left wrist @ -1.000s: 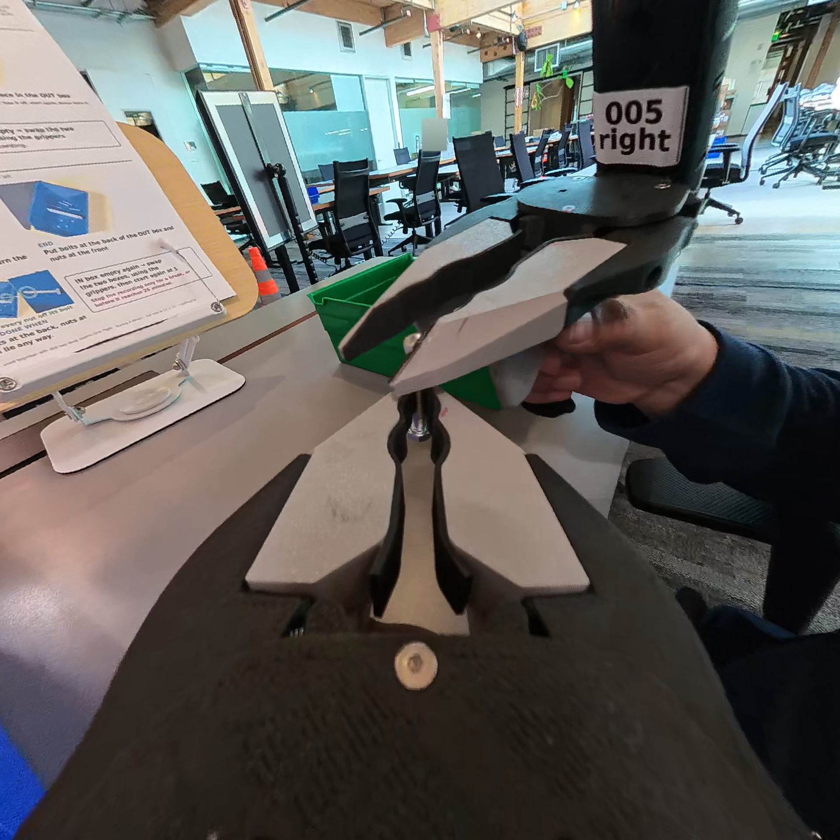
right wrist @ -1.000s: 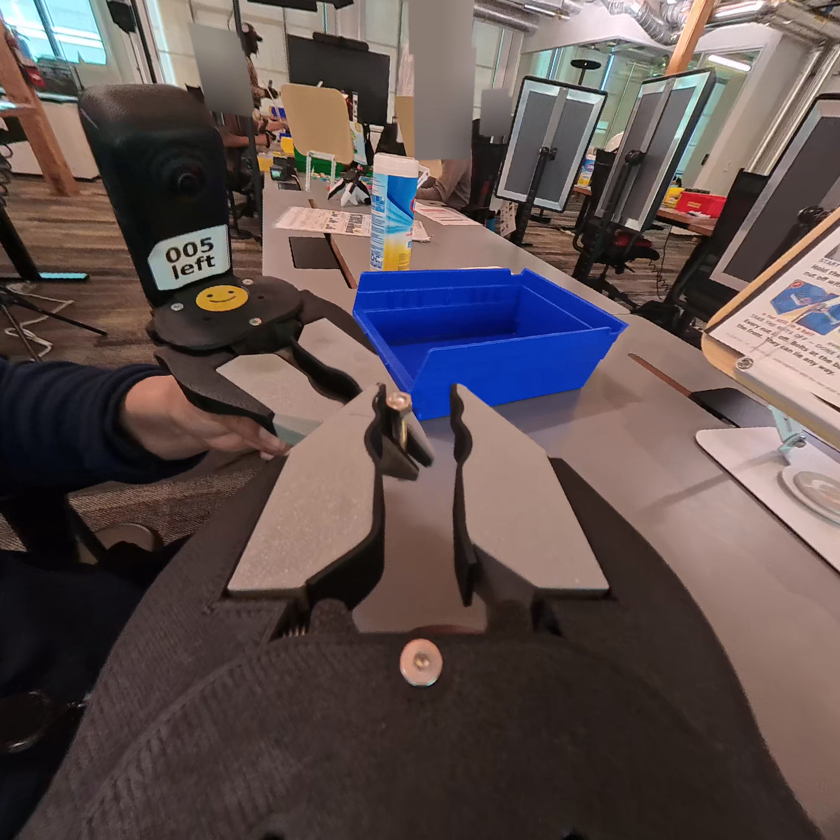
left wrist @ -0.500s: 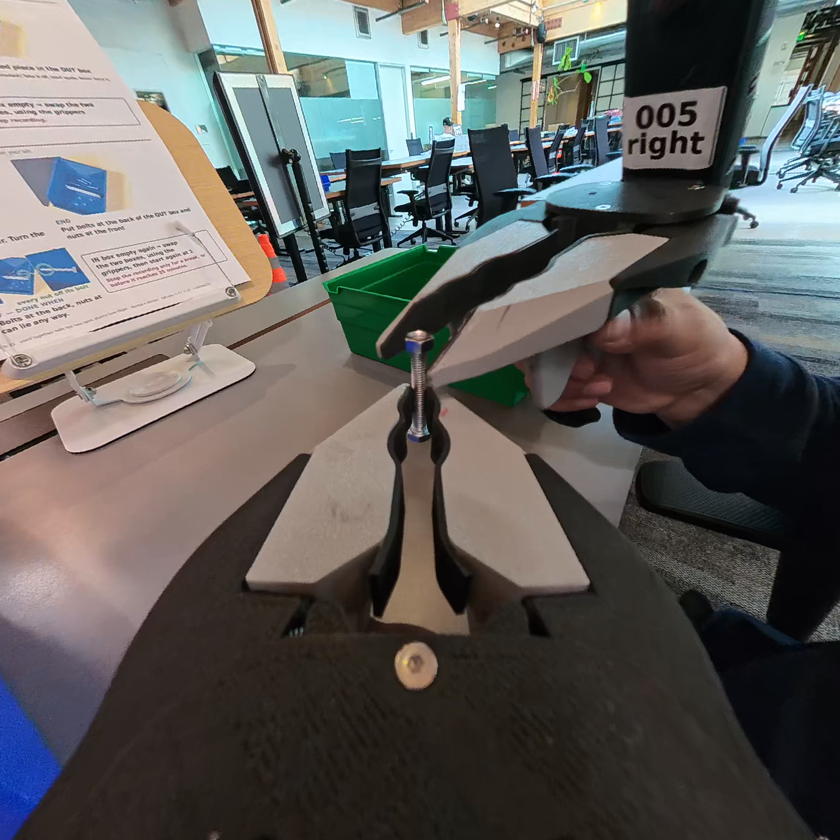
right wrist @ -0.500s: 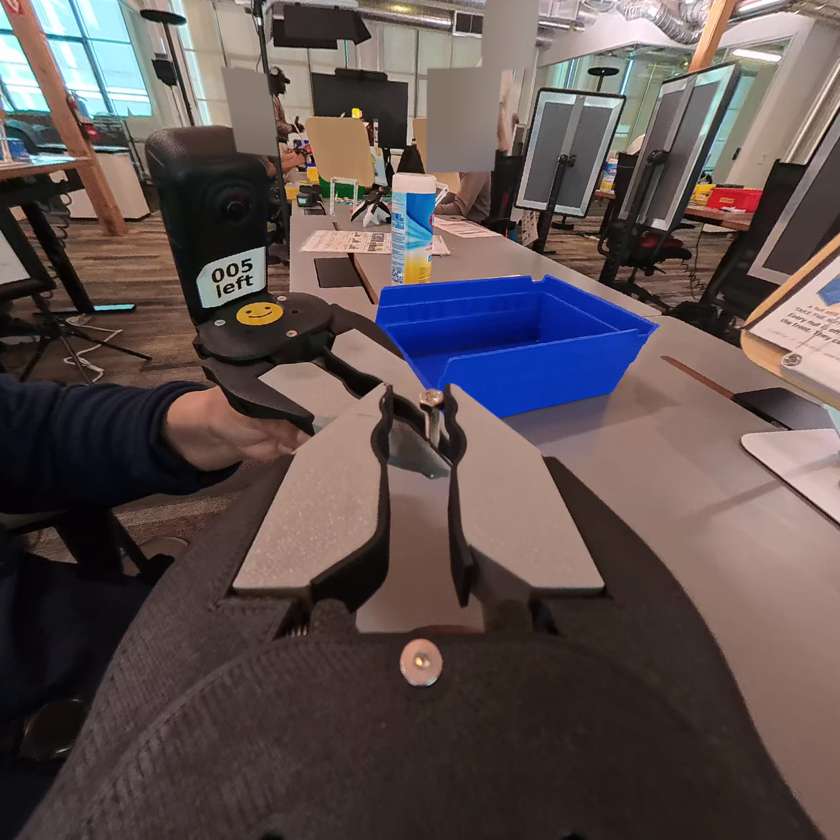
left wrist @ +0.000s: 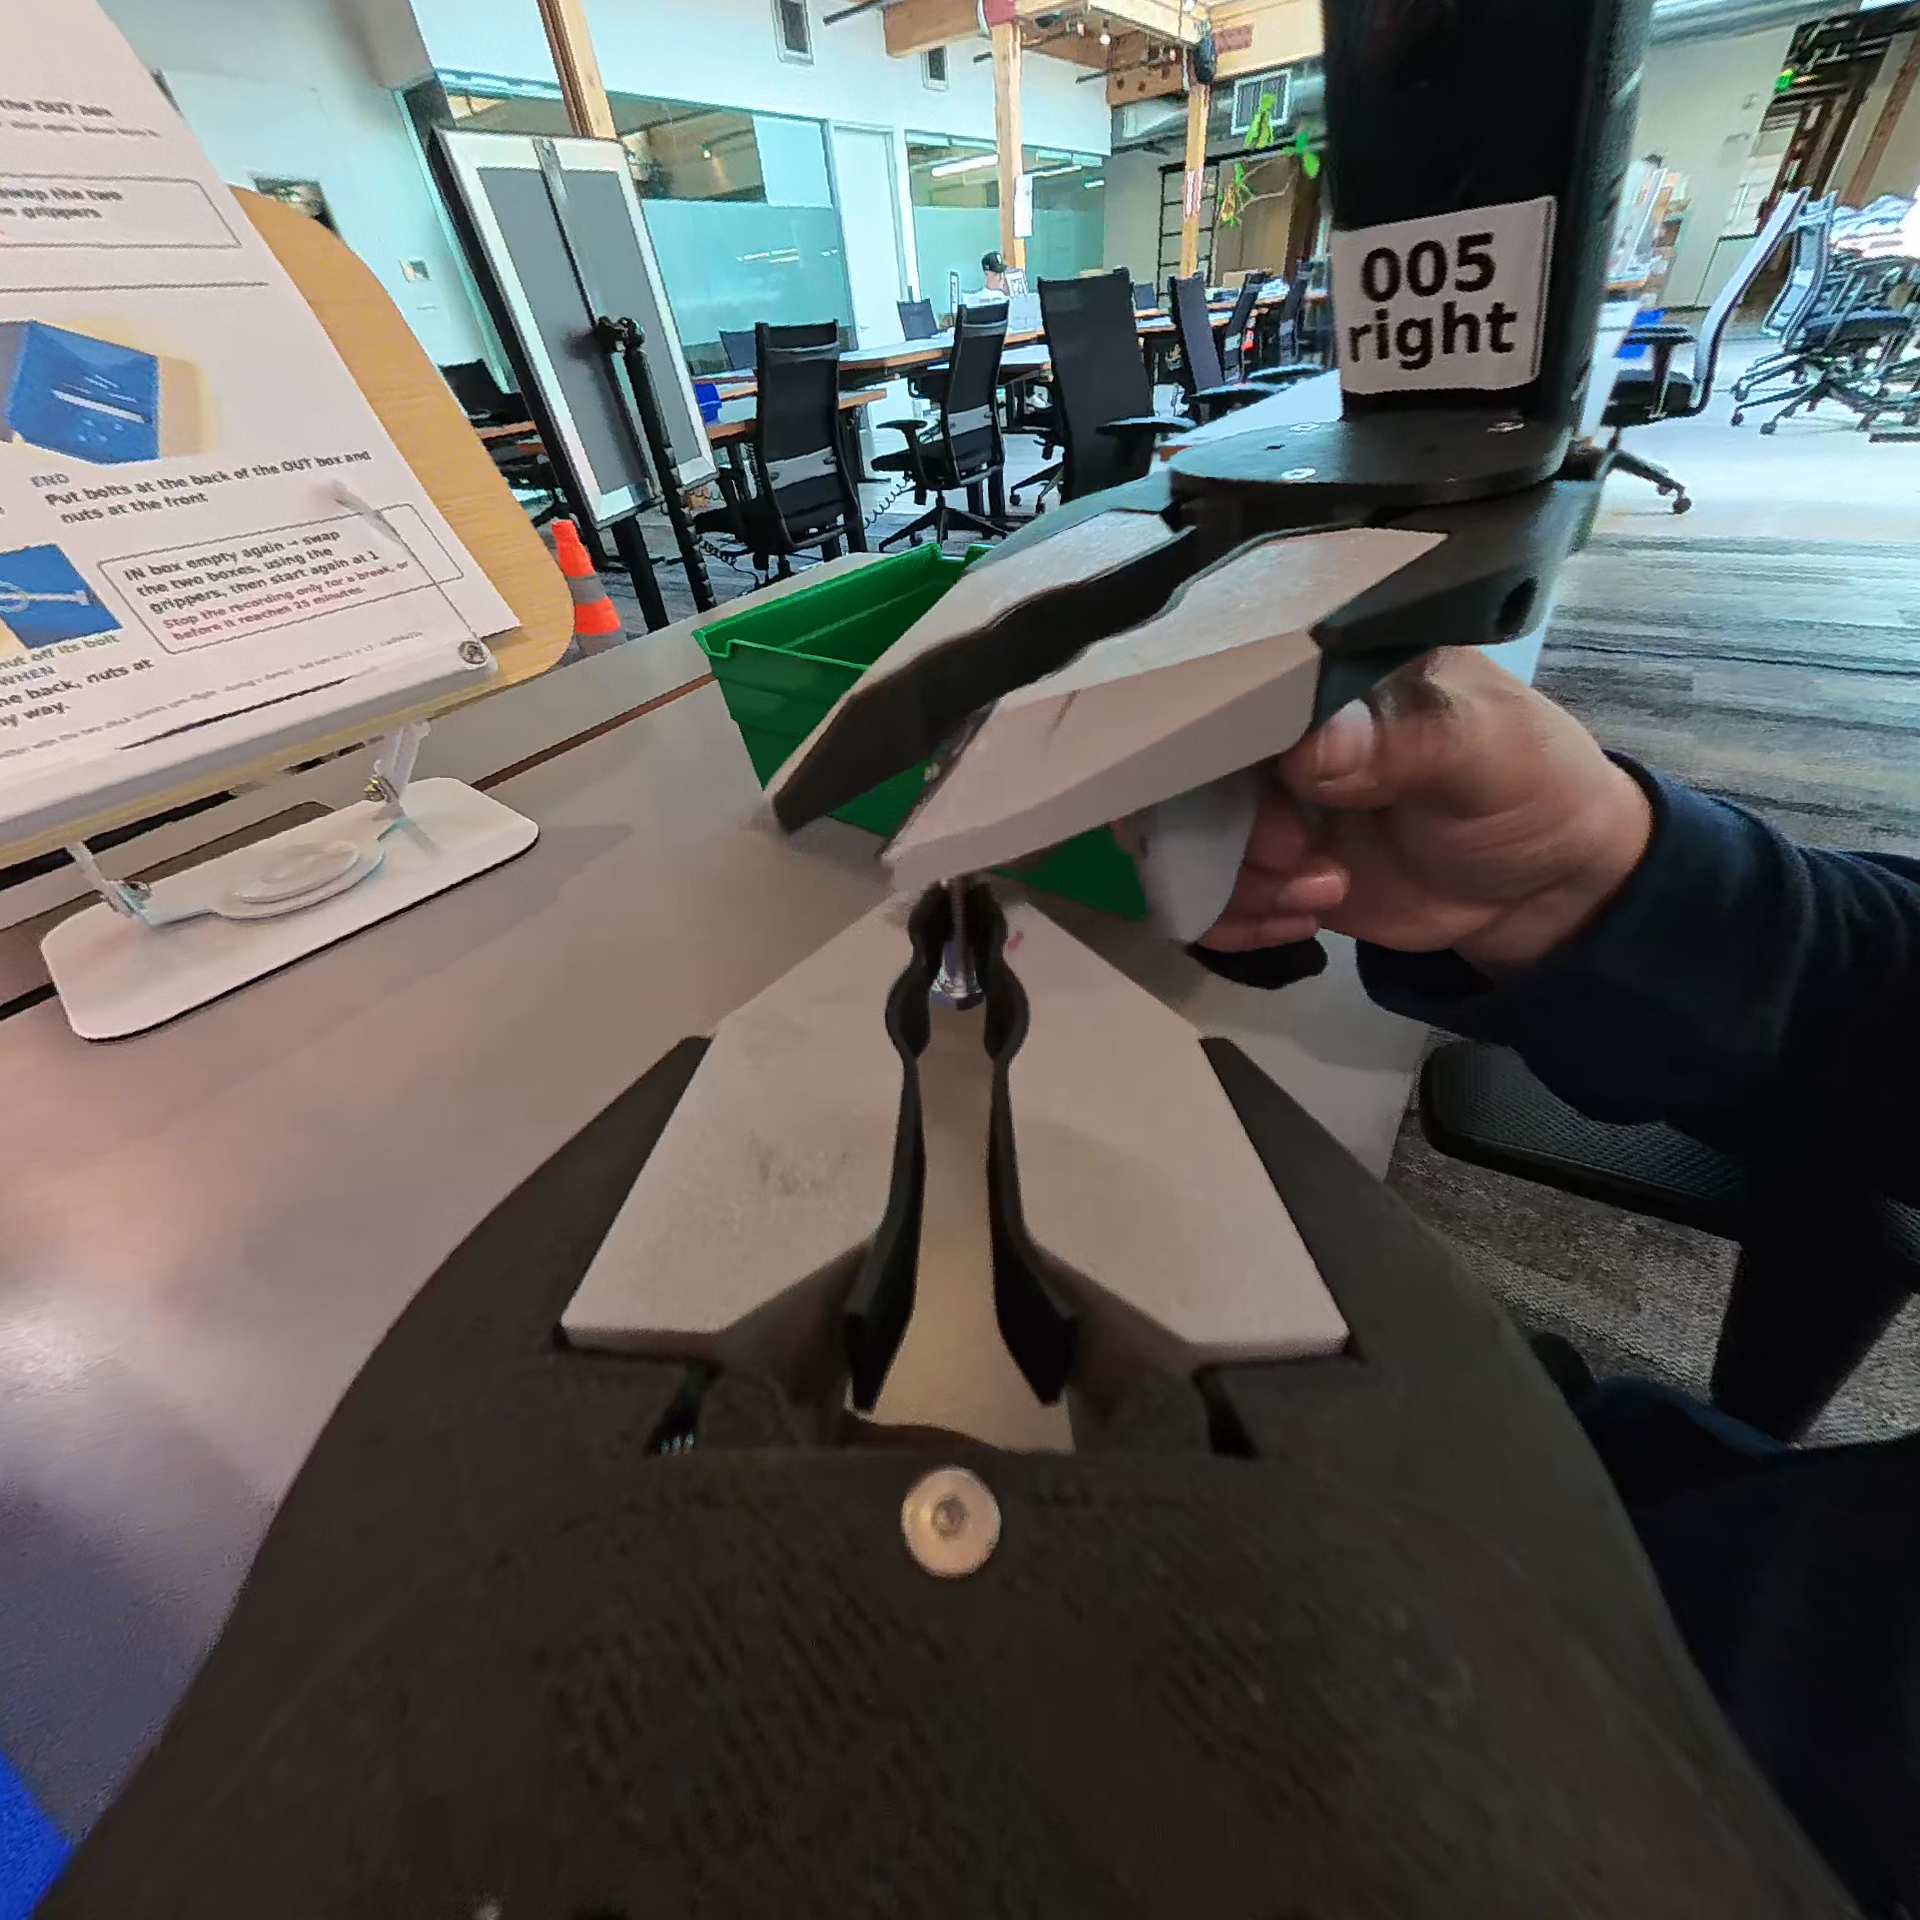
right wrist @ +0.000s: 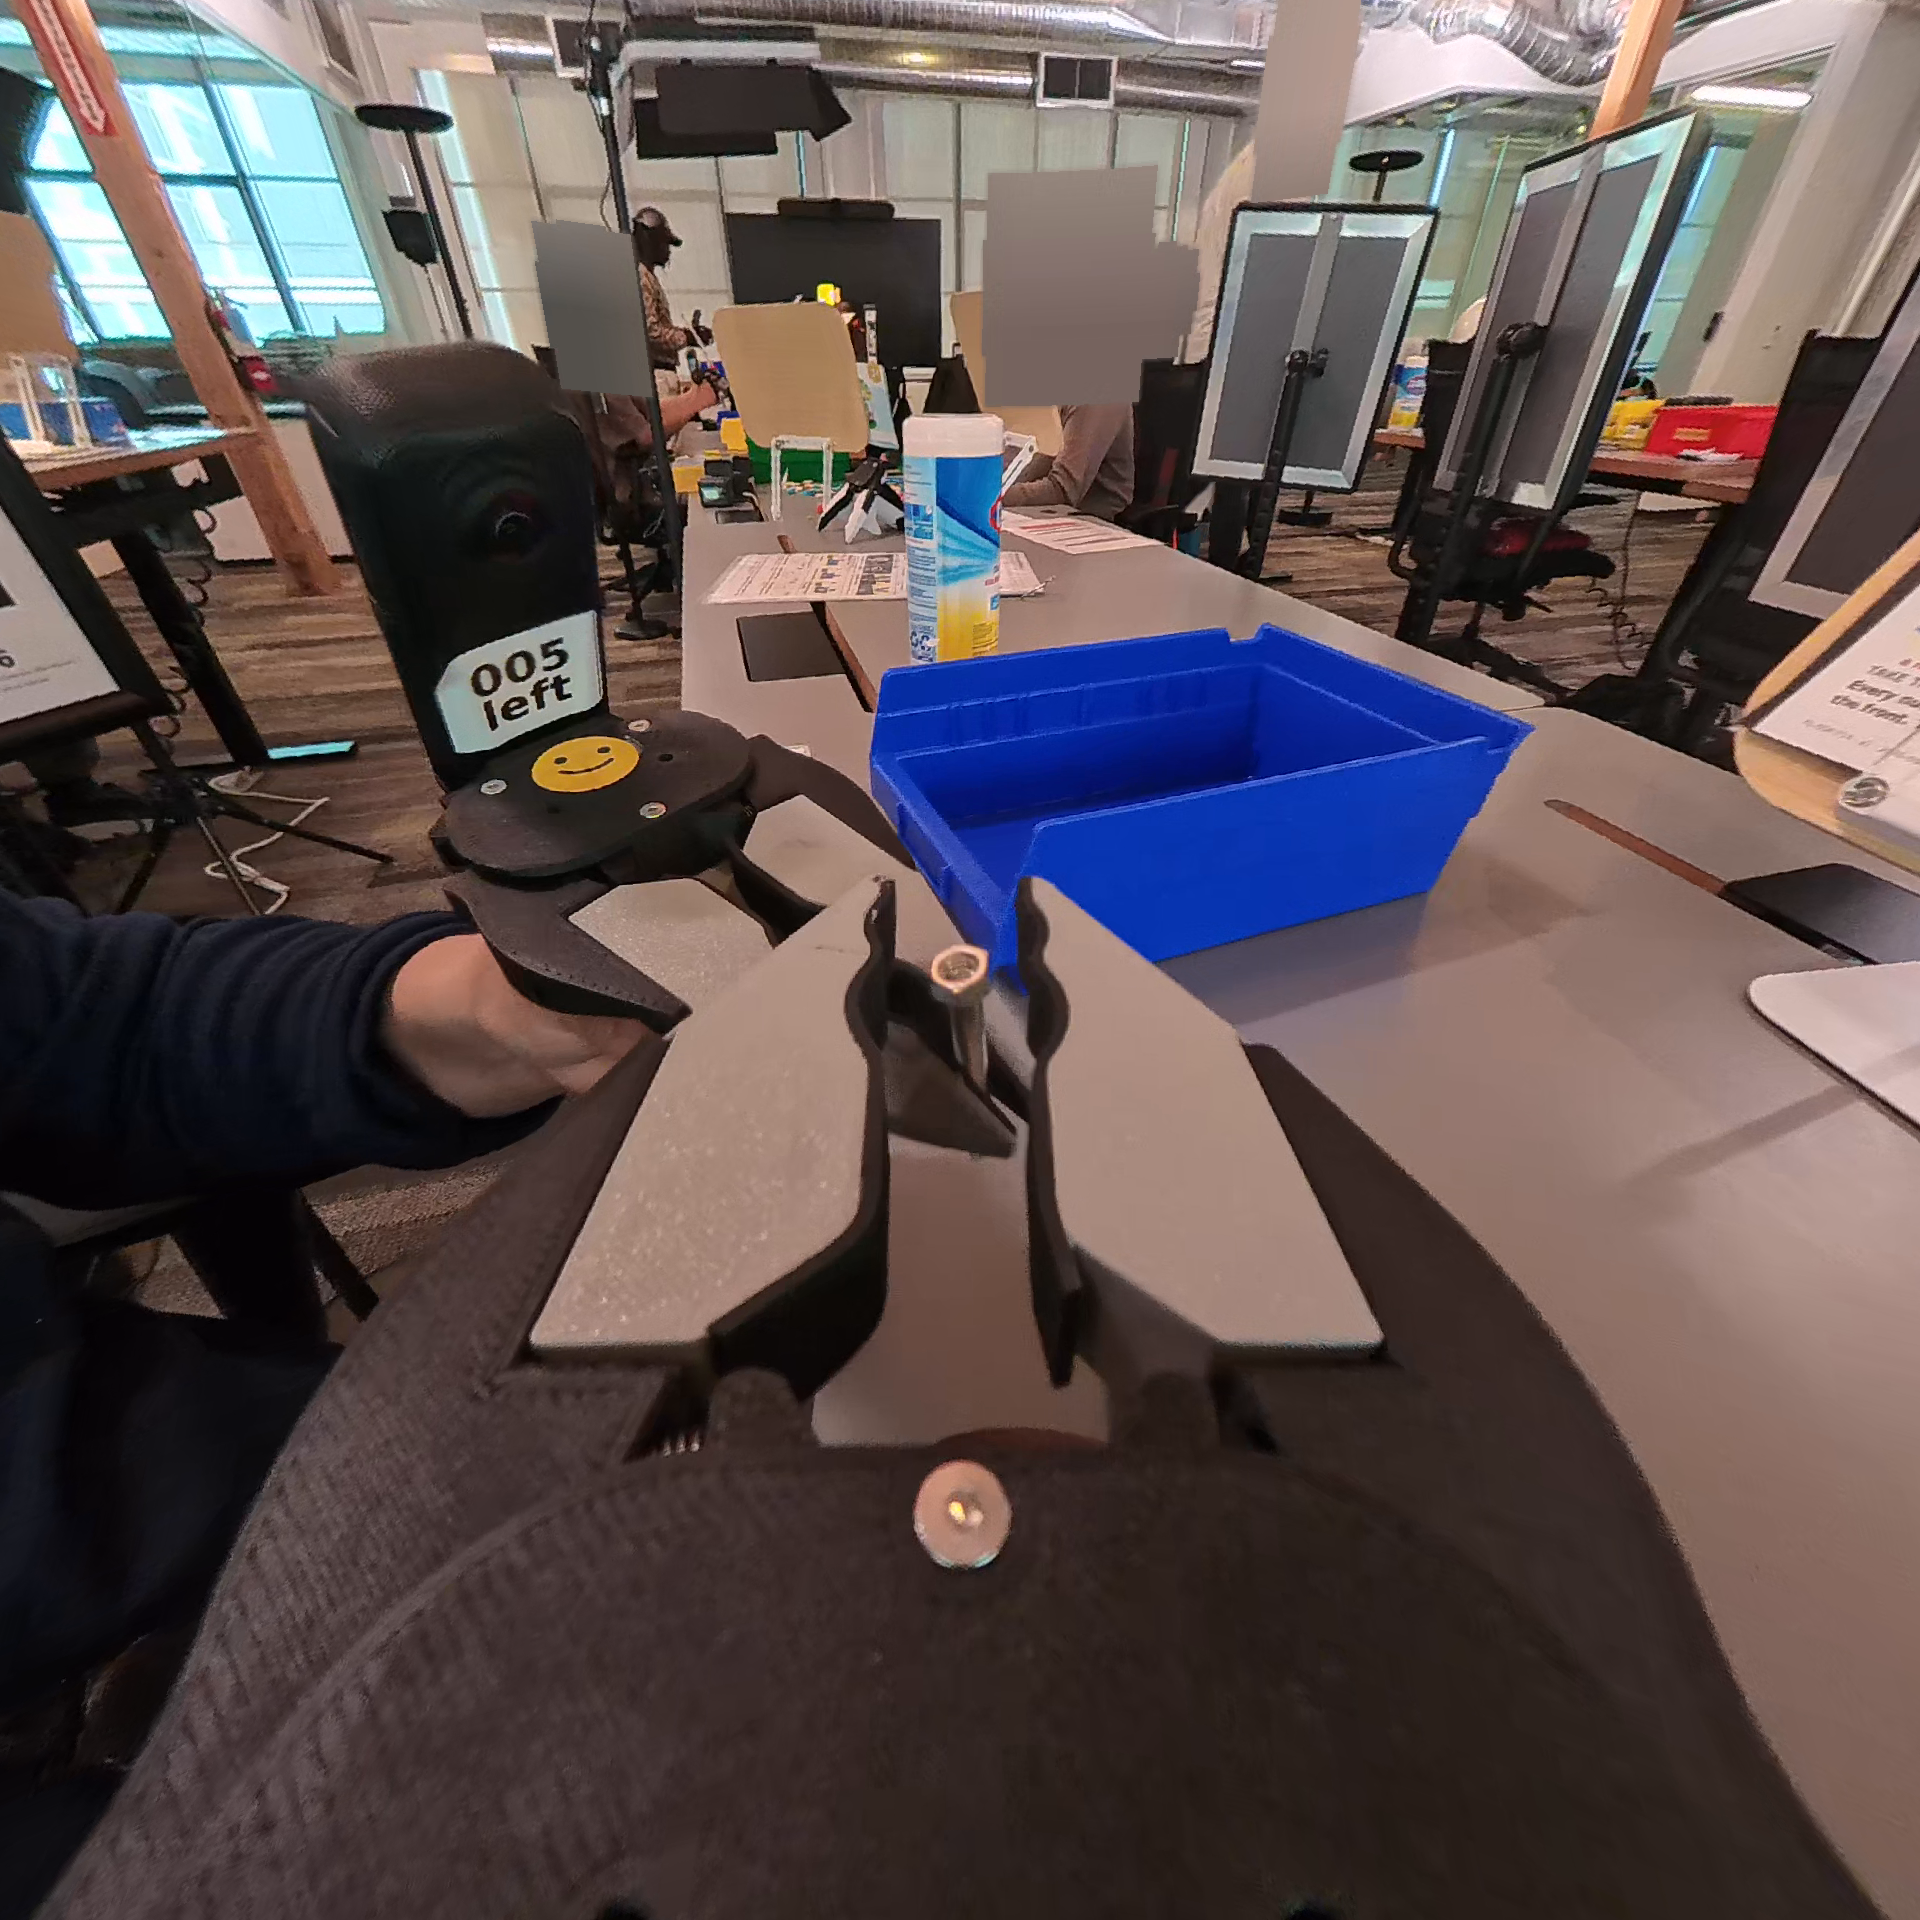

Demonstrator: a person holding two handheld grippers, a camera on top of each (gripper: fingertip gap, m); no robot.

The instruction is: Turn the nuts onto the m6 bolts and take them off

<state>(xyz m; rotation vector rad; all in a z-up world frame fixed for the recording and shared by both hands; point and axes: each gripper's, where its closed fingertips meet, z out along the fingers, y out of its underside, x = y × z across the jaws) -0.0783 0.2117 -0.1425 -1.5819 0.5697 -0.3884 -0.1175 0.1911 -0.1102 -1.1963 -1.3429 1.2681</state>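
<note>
Gripping a bolt (left wrist: pixel 958 961) near its lower end, the left gripper (left wrist: pixel 956 961) has its fingers drawn nearly together on the shaft, so the bolt stands upright above the grey table (left wrist: pixel 312 1195). The right gripper (right wrist: pixel 951 971) comes in from the right and slightly above, tilted down, a hand (left wrist: pixel 1455 831) in a dark sleeve wrapped round its handle. Its fingers stand apart on either side of the bolt's top without touching it.

Behind the tools, a green bin (left wrist: pixel 821 665) sits on the table, partly hidden by the right gripper's fingers (left wrist: pixel 1122 727), with a stand of printed instructions (left wrist: pixel 208 416) to the left.

Only the right wrist view shows the bolt's top with its nut (right wrist: pixel 958 975) — in the left wrist view the right gripper covers it. That view also shows a blue bin (right wrist: pixel 1195 779) just past the fingertips, a tall wipes canister (right wrist: pixel 953 535) behind it, and the other hand (right wrist: pixel 488 1029) holding the left gripper.
</note>
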